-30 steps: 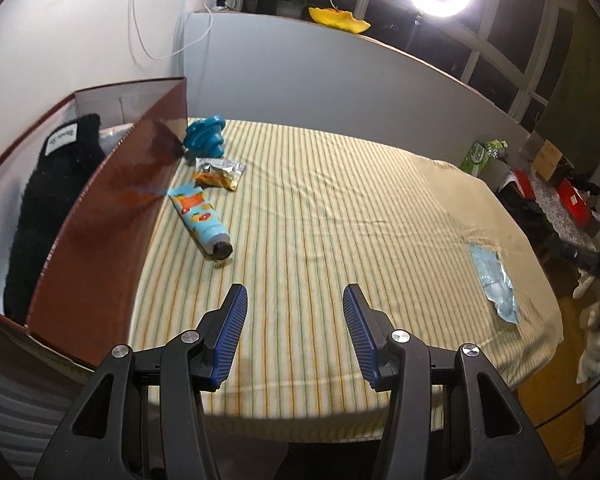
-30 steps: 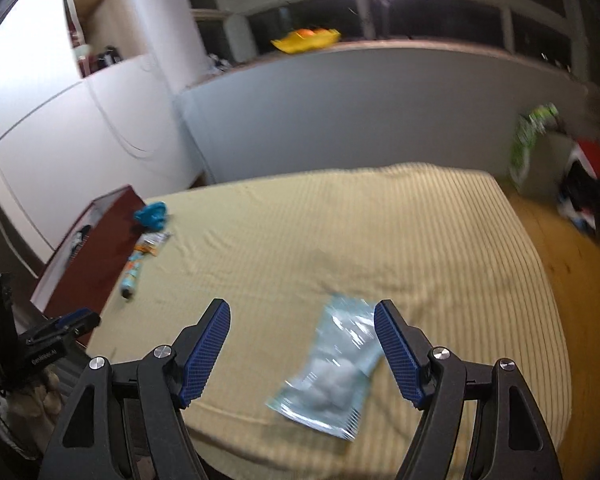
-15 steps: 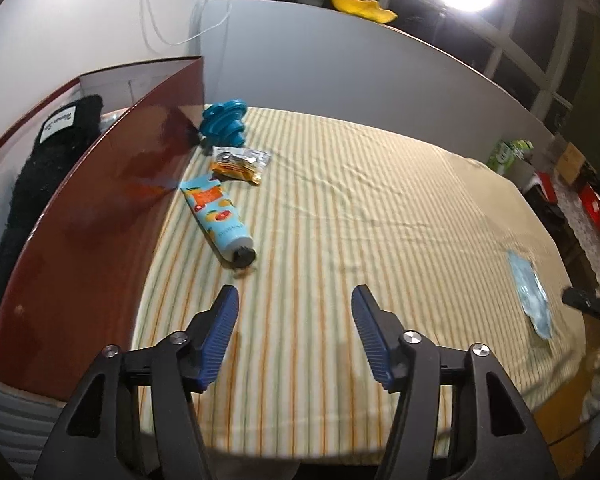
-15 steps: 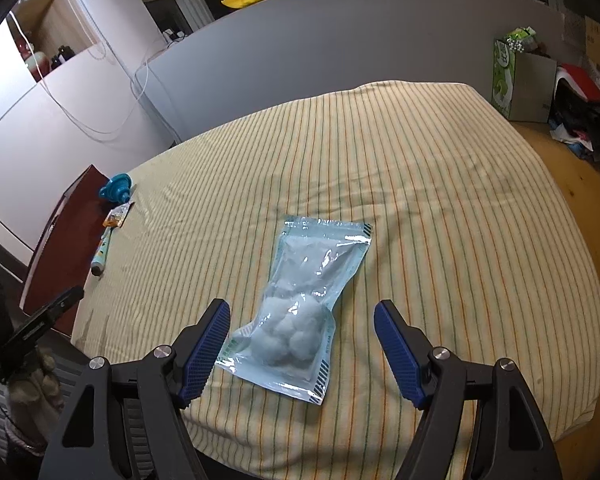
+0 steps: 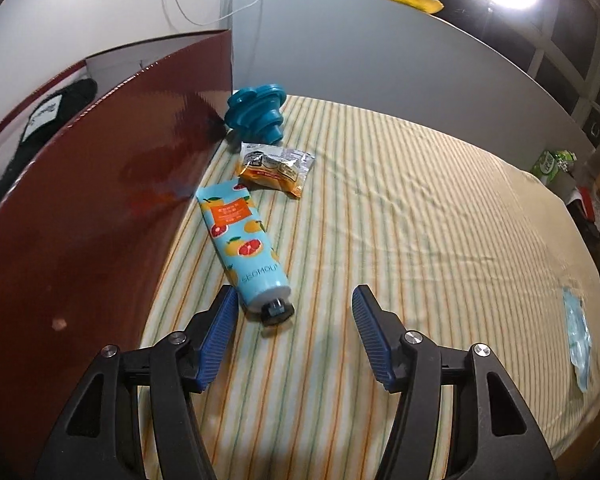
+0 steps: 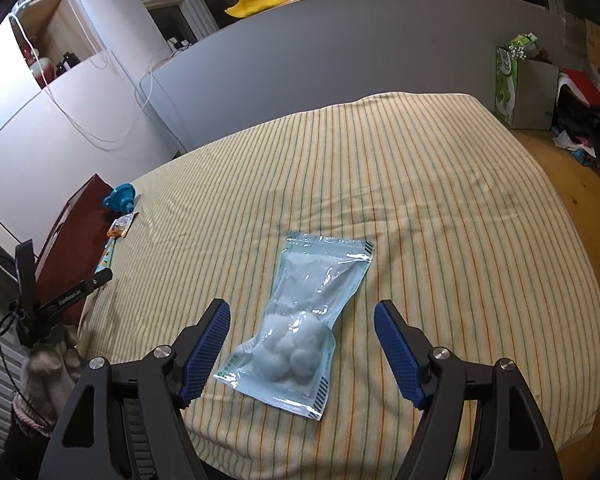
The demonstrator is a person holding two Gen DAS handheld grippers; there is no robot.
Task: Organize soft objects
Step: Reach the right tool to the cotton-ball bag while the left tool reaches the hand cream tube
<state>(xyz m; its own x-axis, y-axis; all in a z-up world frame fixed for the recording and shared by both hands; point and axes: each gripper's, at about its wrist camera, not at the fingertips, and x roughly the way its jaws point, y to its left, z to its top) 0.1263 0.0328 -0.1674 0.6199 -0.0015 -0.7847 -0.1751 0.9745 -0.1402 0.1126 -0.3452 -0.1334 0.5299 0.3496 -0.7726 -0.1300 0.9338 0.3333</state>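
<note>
My left gripper [image 5: 294, 312] is open and empty, its jaws on either side of the black cap of a light blue grapefruit-print tube [image 5: 242, 242] lying on the striped cloth. Behind the tube lie an orange snack packet [image 5: 276, 168] and a blue collapsible funnel [image 5: 258, 114]. My right gripper [image 6: 302, 330] is open and empty, its jaws on either side of the near end of a clear bag of cotton balls [image 6: 300, 330]. The bag also shows far right in the left wrist view [image 5: 578, 338].
A dark red open box [image 5: 80, 200] stands along the table's left edge with a black fuzzy item [image 5: 44, 128] inside. A grey partition [image 6: 340, 40] runs behind the table. A green carton [image 6: 516, 84] and clutter sit on the floor at right.
My left gripper moved forward to the tube, whose cap now lies between the jaws. My right gripper came down closer over the cotton ball bag. Both stayed open.
</note>
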